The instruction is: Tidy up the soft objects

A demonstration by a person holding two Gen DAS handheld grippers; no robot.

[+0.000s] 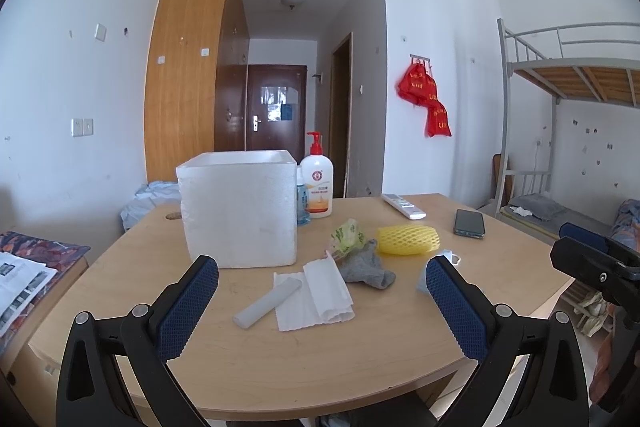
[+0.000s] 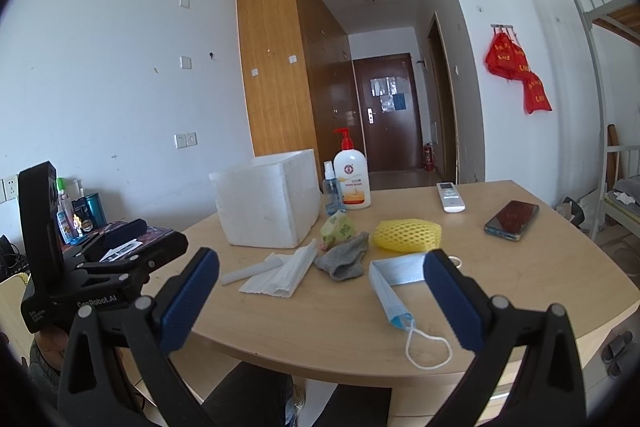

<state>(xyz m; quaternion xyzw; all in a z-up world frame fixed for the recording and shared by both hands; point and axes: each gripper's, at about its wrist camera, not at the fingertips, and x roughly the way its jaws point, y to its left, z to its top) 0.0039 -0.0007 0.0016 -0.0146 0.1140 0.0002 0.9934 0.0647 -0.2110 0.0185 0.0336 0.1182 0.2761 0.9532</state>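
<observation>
Grey sock (image 1: 366,269) first — both tools (image 1: 322,301) (image 2: 322,291) spread empty; pinch mid-fabric, drop into foam box (image 1: 240,211).

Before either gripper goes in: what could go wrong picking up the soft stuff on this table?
1. The gray sock touches the white tissue and green wrapper; one pinch may drag neighbours.
2. The face mask lies flat with a loose ear loop near the table edge; it could snag or slide off.
3. The phone sits close behind the yellow foam net.
</observation>
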